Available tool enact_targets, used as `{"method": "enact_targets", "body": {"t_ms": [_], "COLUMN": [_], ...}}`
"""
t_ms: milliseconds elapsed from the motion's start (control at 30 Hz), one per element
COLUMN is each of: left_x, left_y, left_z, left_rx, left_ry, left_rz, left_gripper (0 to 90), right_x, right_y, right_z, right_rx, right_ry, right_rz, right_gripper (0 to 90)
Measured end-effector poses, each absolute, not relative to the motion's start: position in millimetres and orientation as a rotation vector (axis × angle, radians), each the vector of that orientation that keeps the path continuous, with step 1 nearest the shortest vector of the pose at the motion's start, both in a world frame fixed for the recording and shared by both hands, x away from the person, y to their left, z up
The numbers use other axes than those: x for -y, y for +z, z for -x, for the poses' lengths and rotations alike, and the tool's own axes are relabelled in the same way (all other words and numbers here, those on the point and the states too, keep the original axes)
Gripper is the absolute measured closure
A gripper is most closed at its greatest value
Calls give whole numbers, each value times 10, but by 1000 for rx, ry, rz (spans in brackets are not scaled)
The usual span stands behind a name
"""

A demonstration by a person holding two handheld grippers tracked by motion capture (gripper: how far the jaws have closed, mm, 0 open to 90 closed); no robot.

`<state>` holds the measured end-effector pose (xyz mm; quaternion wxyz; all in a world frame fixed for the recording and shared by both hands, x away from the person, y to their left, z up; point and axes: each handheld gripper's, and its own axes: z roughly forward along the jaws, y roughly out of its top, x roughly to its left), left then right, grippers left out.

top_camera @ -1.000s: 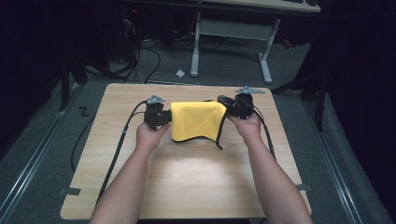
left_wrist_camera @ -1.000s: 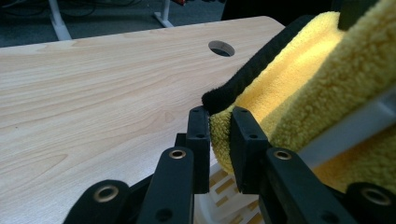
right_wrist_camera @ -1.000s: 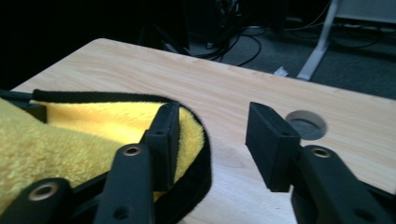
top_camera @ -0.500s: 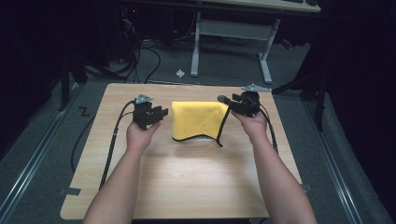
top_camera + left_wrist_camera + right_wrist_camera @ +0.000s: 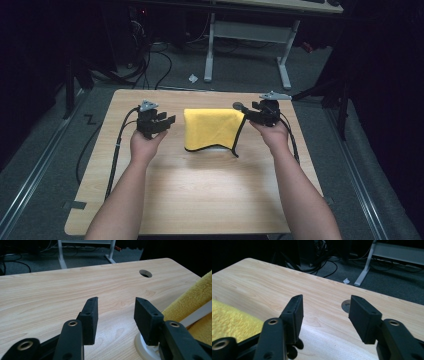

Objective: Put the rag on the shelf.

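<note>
On the tabletop (image 5: 200, 190), the left gripper (image 5: 167, 123) sits just left of the folded yellow cloth (image 5: 211, 128), its jaws spread with nothing between them, having just been opening. The right gripper (image 5: 243, 112) is at the cloth's top right corner, jaws likewise apart and empty after opening further. The cloth lies flat between them, in the tabletop's far half.

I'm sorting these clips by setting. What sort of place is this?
Probably a lab or workshop set up for recording, not a home: a bare wooden table on grey carpet, loose cables on the floor behind, and the metal legs of a desk in a darkened room.
</note>
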<state>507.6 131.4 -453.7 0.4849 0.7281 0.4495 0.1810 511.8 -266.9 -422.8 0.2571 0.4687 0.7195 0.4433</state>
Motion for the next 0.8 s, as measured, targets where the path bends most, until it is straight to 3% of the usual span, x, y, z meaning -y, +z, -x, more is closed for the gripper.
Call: {"method": "enact_targets", "body": {"t_ms": [300,600,800], "left_x": [-1322,-1399,-1464], "left_y": [-4531,-4563,-4620], "left_z": [-4974,-4703,-4394], "left_rx": [-1071,-1046,-1026], "left_ry": [427,434,406], "left_rz": [-1801,-1796,-1787], "left_gripper": [455,402,387], "right_x": [2745,2847,2872], "right_y": [-4257,-4216,-4220], "right_z": [-5008,-4802,-4490], "right_rx": [-1951,-1922,-1912], "right_ry": [1150,1175,1183], "right_rz": [-1237,-1230,-1189], "right_gripper": [329,297,329]}}
